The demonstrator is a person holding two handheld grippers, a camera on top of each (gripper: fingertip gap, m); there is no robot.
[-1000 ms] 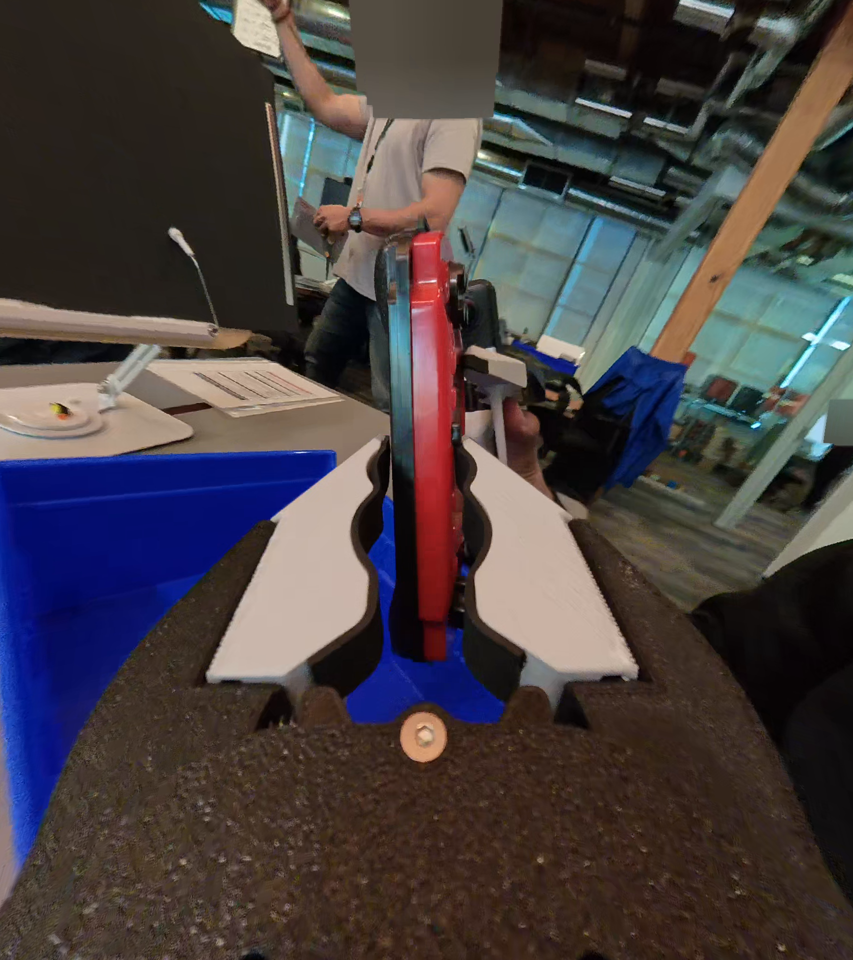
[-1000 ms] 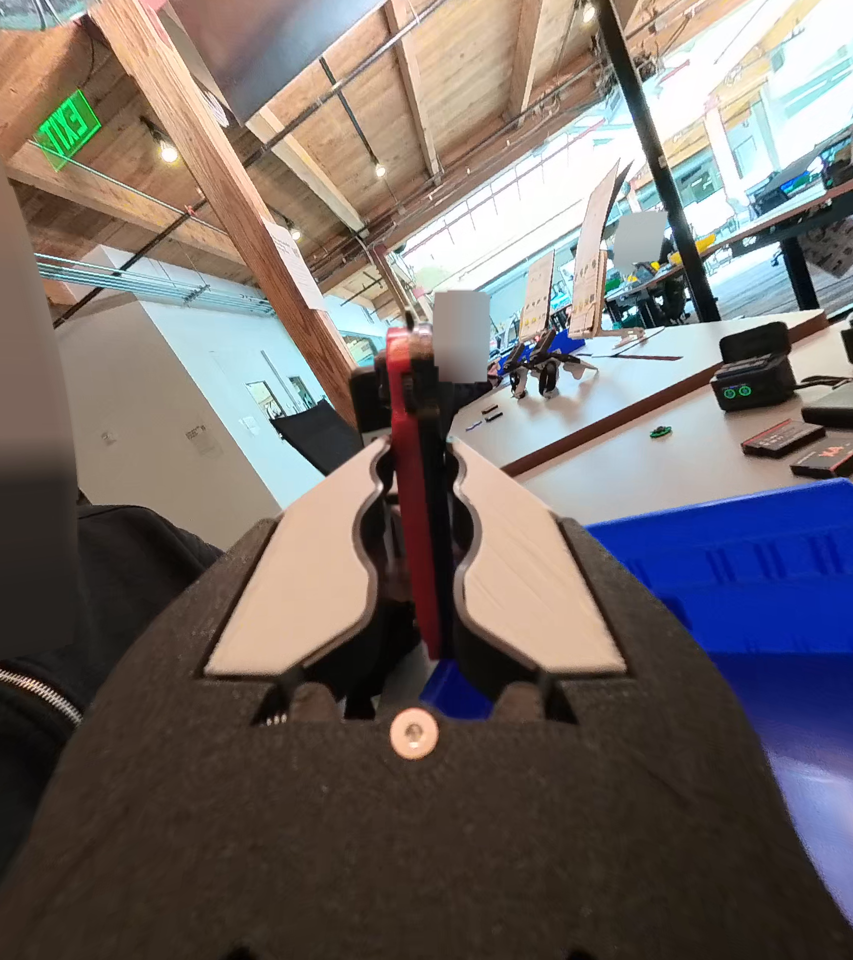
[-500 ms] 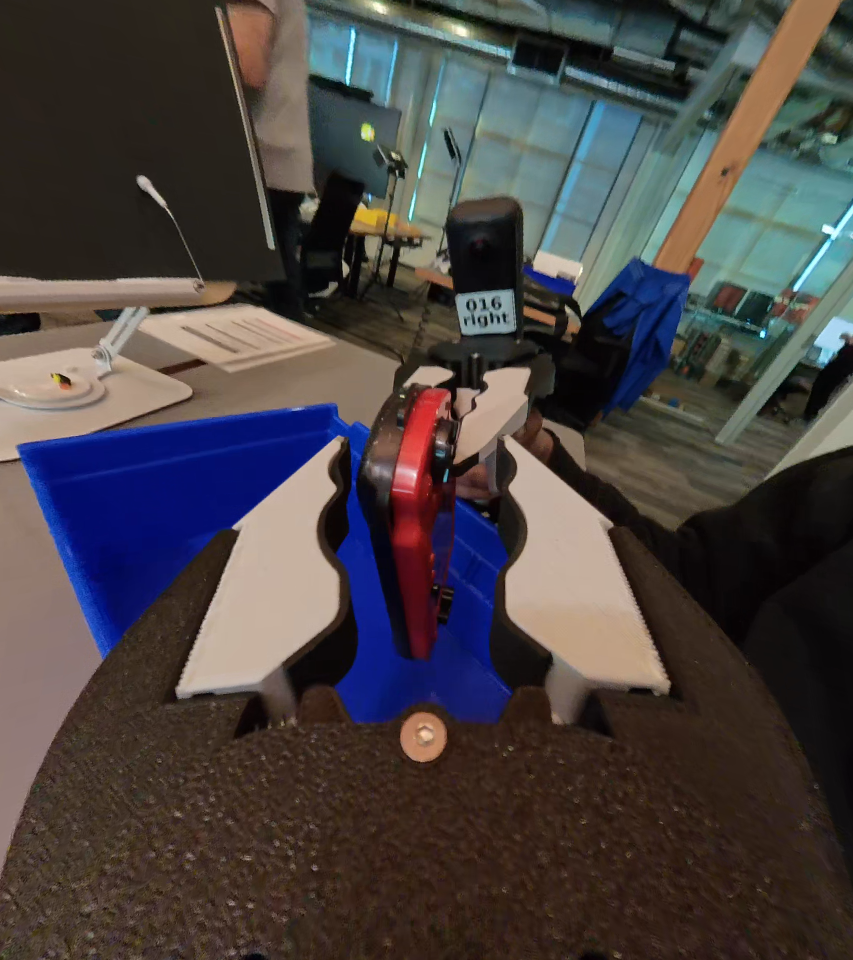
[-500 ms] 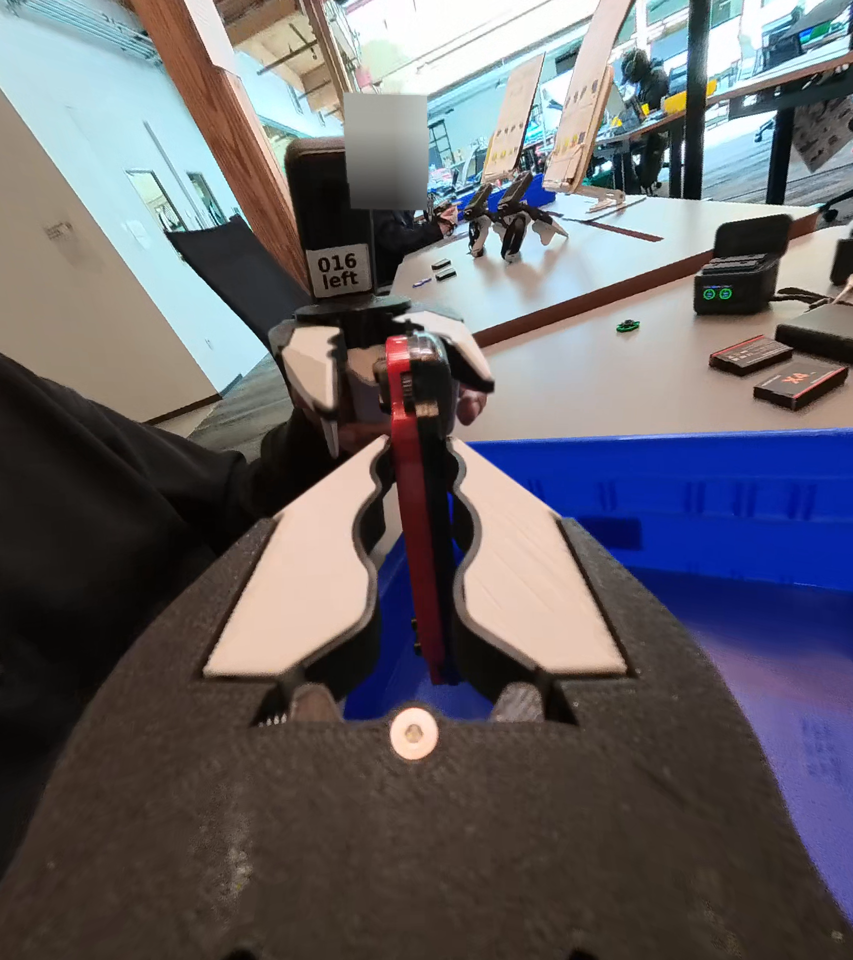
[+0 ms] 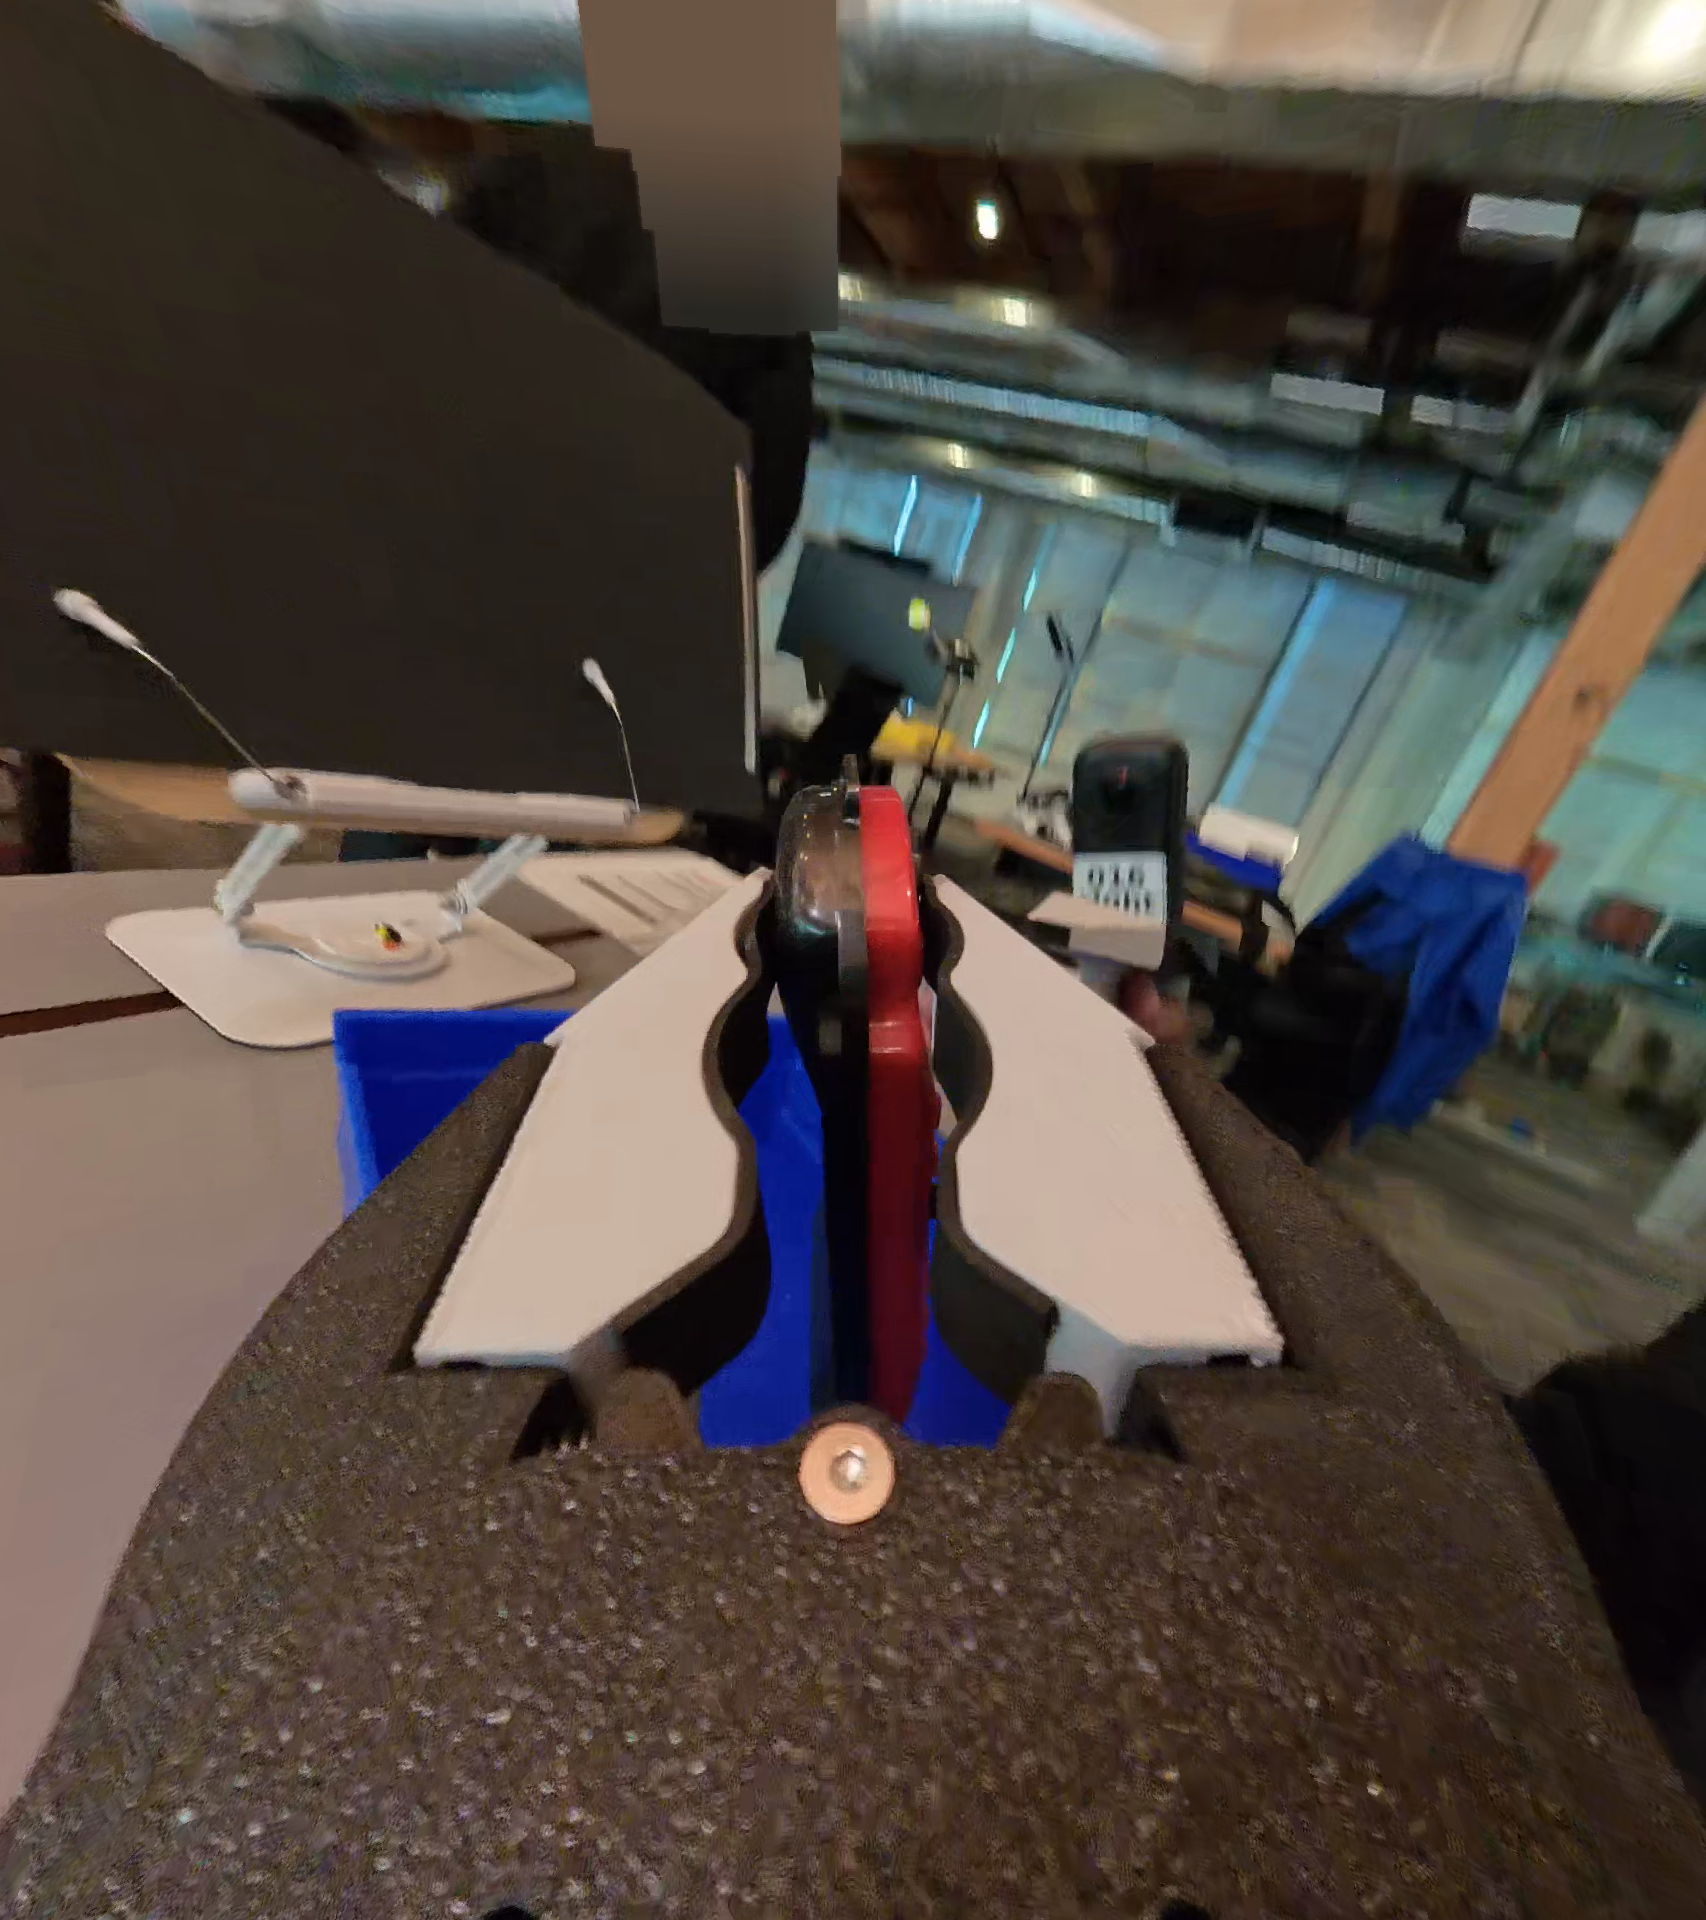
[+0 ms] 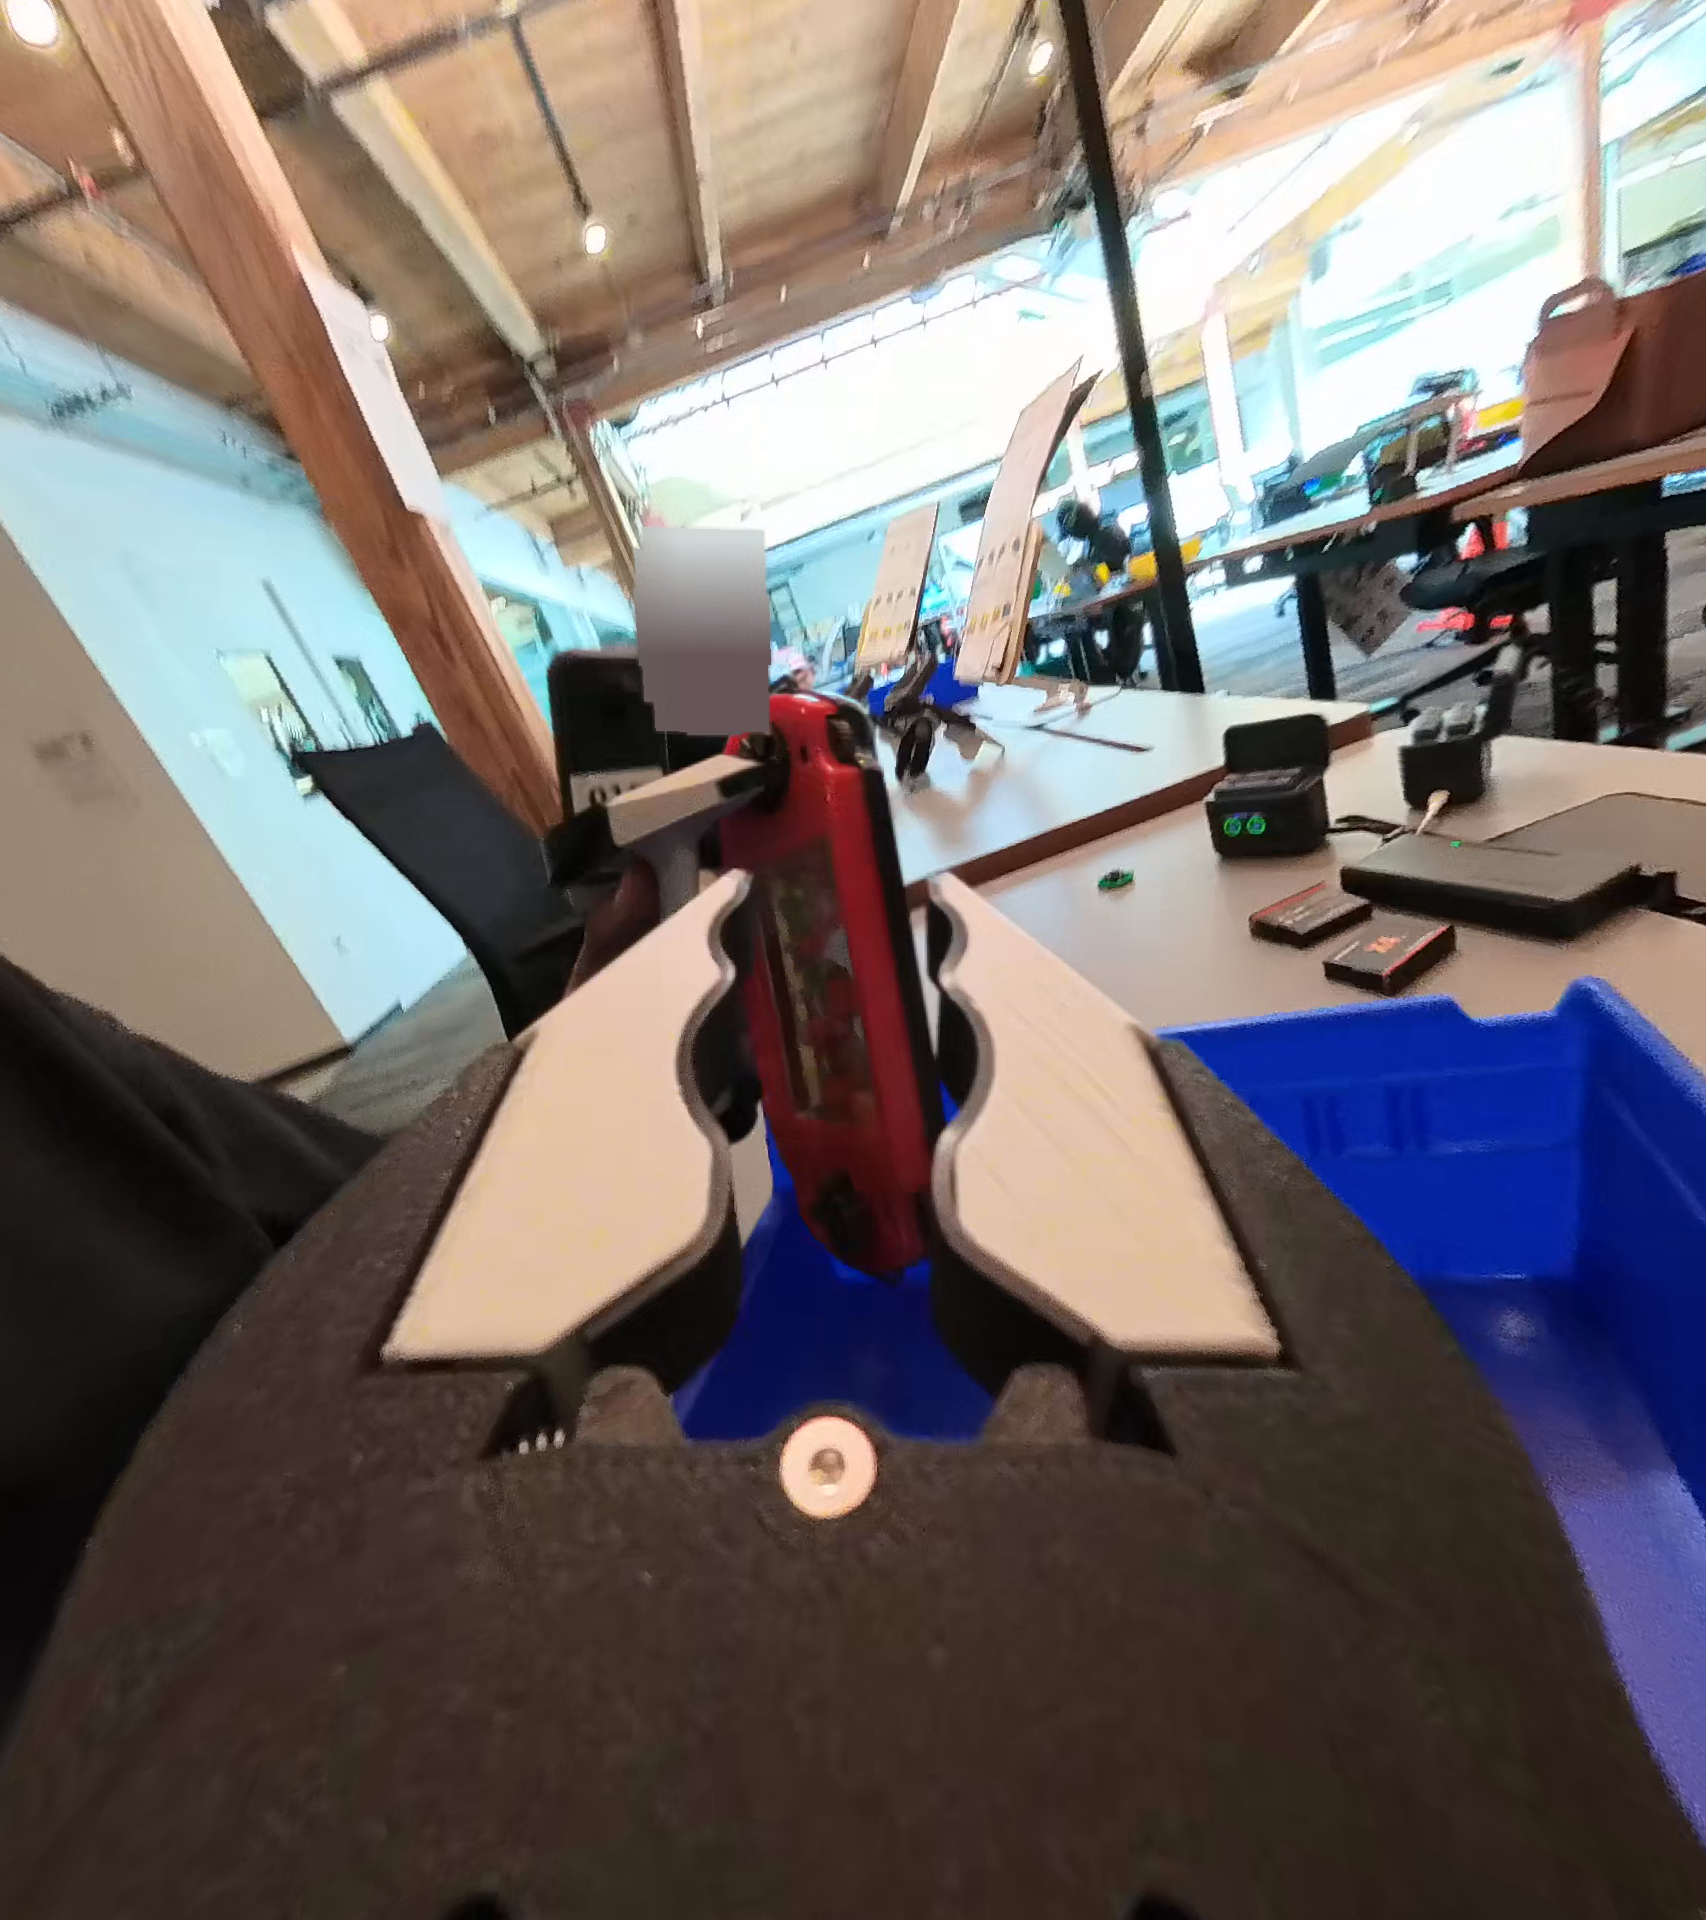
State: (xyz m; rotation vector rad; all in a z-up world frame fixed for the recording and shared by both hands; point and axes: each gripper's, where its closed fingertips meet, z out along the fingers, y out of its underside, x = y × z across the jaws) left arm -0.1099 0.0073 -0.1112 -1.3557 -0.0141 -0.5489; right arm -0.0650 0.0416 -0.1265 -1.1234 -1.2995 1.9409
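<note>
Left gripper clamped on a red and black handheld console, held upright on edge above the blue bin. Right gripper spread wide around the same console's near end, pads apart from it on the left, possibly touching on the right. White labels on both gripper cameras, blurred. On the grey table: two black packs, a charger case with green lights. White laptop stand far left.

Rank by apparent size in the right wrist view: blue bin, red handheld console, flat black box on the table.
1. blue bin
2. red handheld console, though it is nearest the camera
3. flat black box
</note>
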